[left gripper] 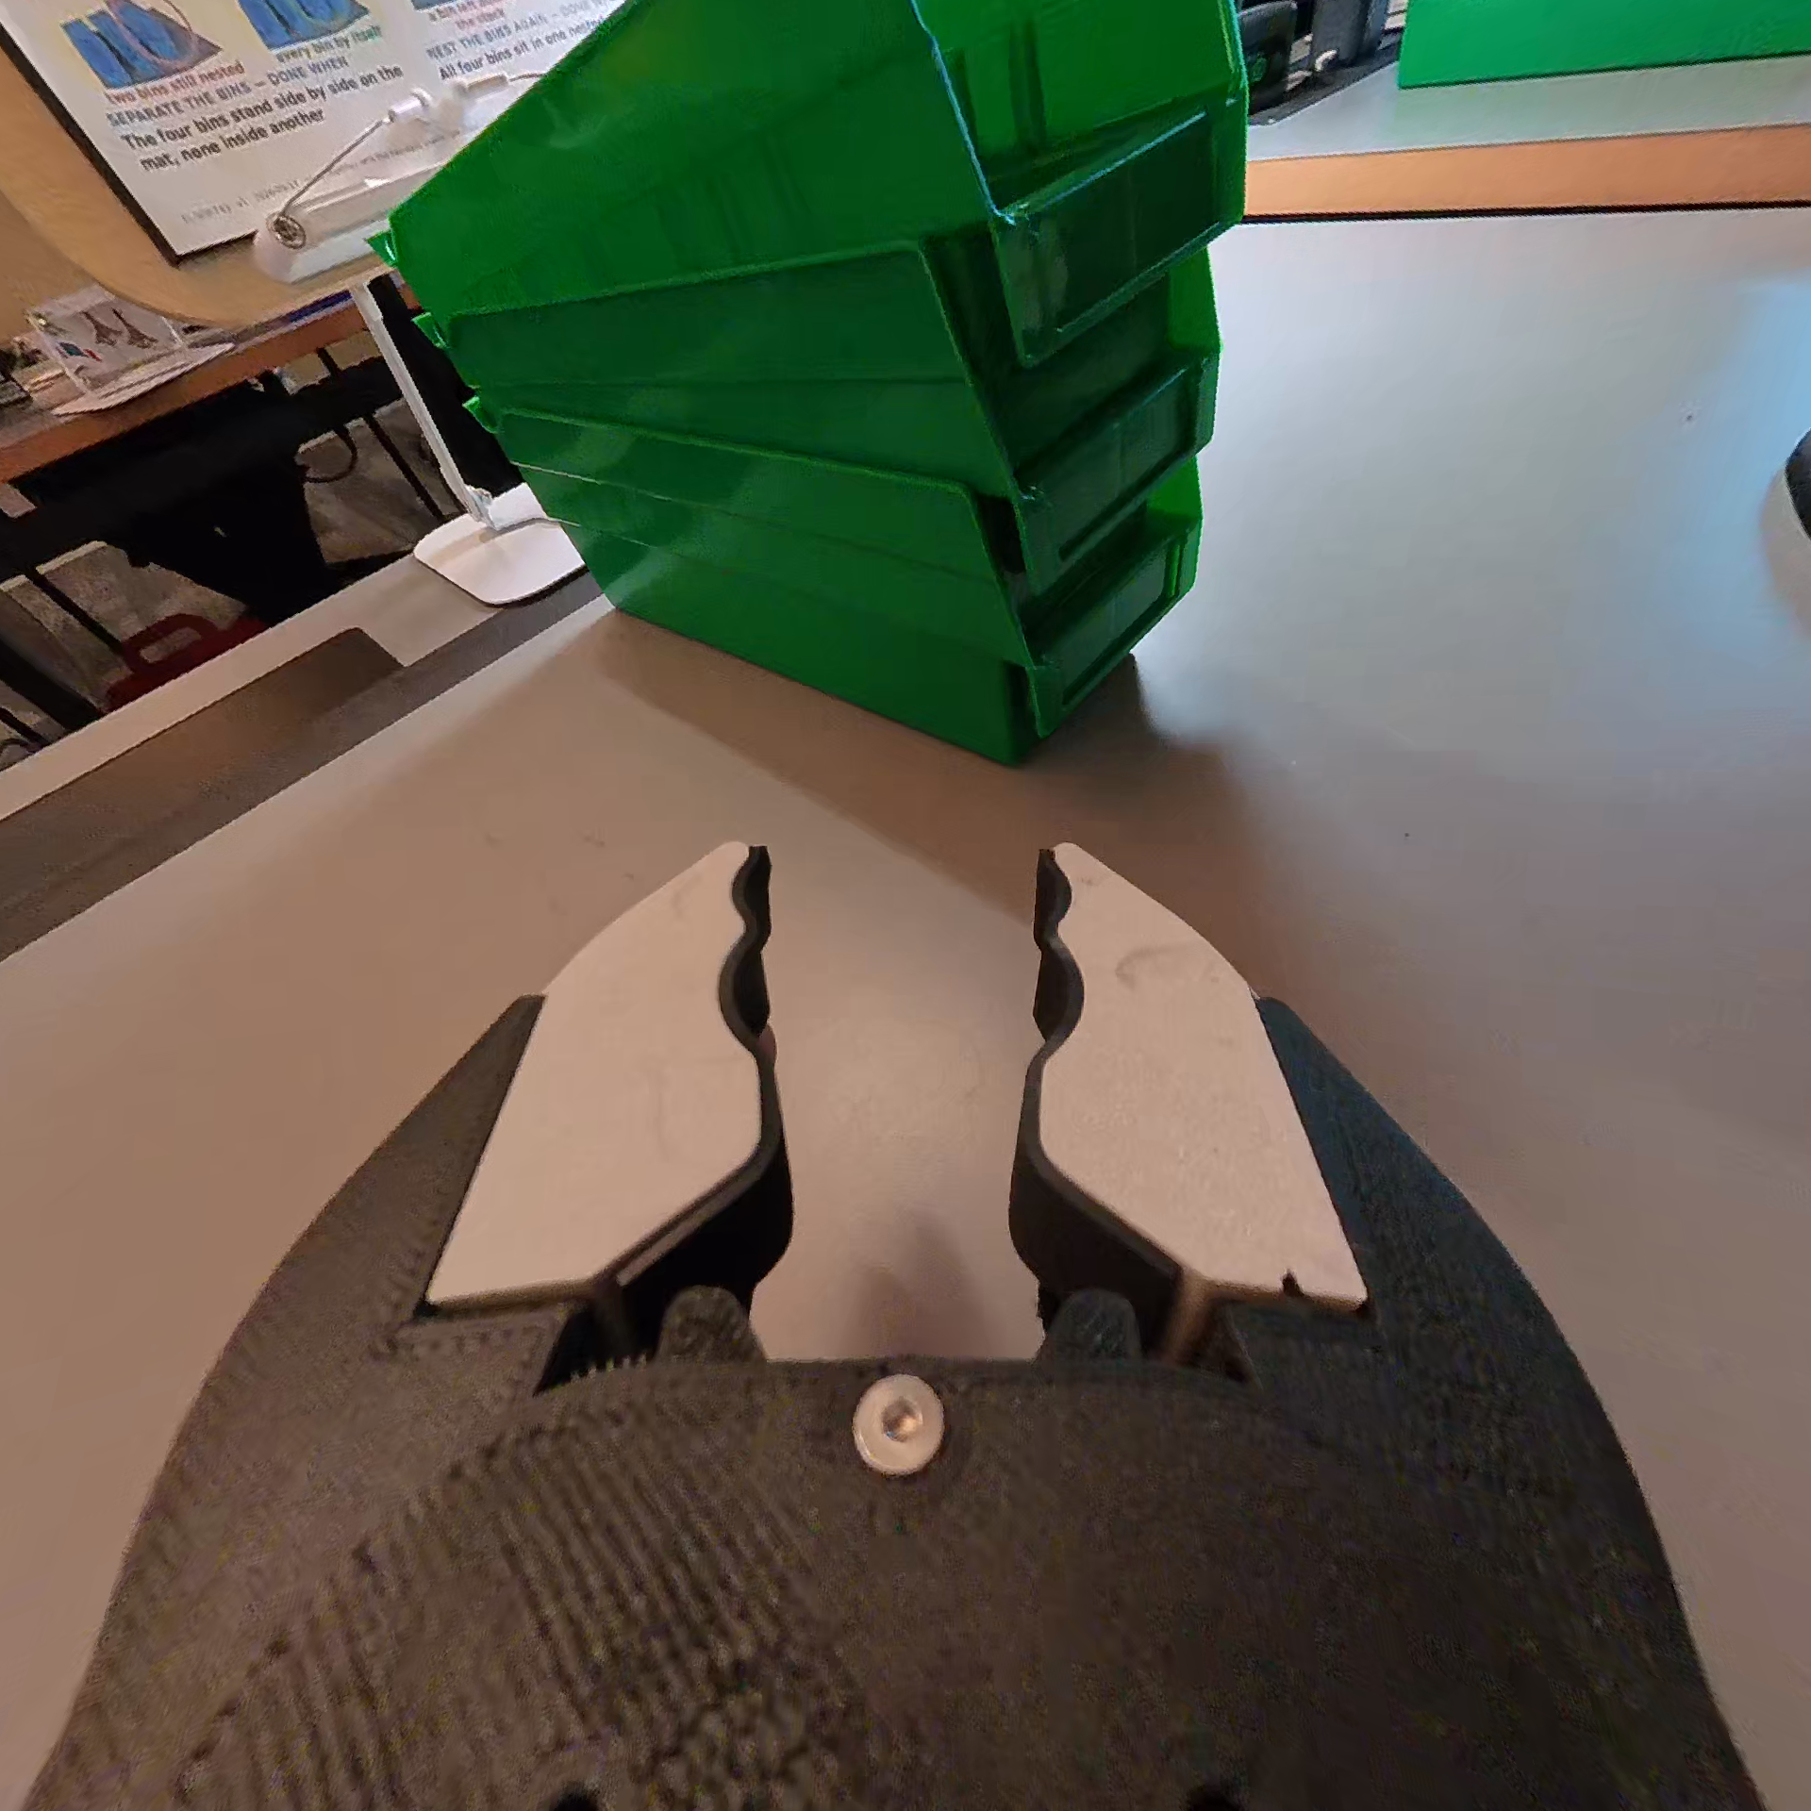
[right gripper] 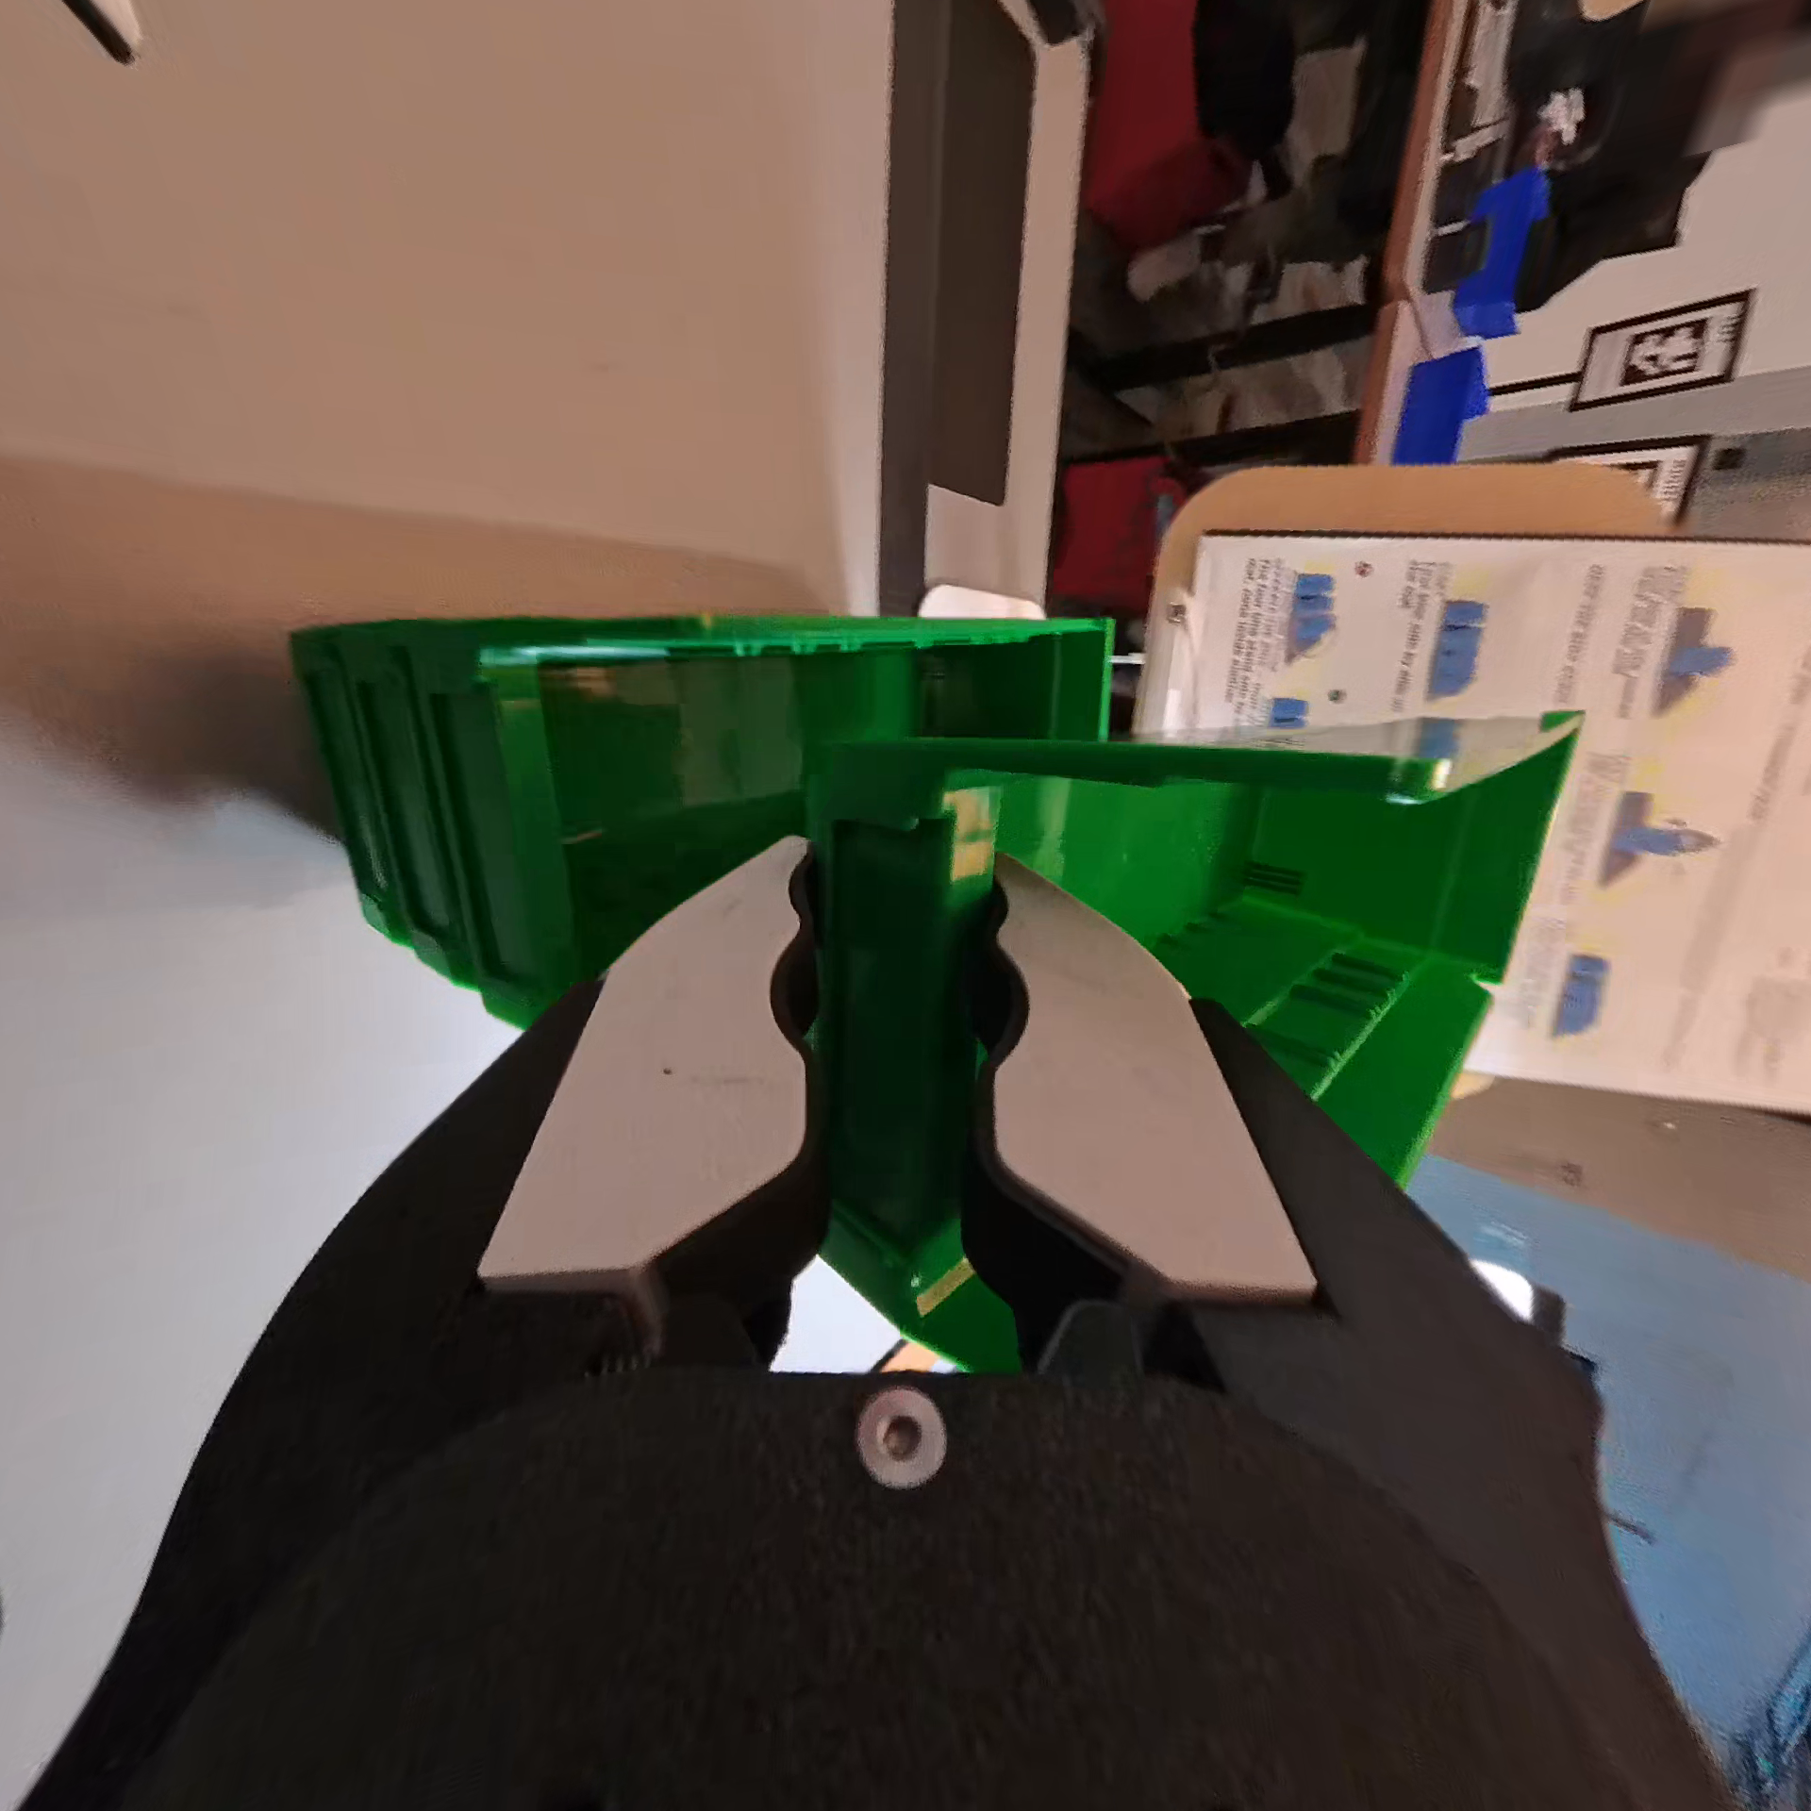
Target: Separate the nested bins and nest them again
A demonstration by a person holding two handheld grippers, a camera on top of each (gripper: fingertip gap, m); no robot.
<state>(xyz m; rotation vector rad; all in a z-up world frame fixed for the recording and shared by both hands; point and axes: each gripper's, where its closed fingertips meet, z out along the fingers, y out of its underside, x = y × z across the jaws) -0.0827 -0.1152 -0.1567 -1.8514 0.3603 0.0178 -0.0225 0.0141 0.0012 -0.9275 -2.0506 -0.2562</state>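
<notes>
While my left gripper [left gripper: 902,862] hangs low over the grey table [left gripper: 1470,686] with its fingers spread and nothing between them, the stack of green bins [left gripper: 833,549] stands just ahead of it, three still nested and a top bin [left gripper: 784,167] tilted up out of them. Behind the stack to the left are a white stand [left gripper: 490,559] and an instruction sheet [left gripper: 216,108]. My right gripper [right gripper: 902,882] is pinched on the front lip of that top bin [right gripper: 1274,882], holding it half free of the nested stack [right gripper: 588,784], which lies just beside it on the left.
</notes>
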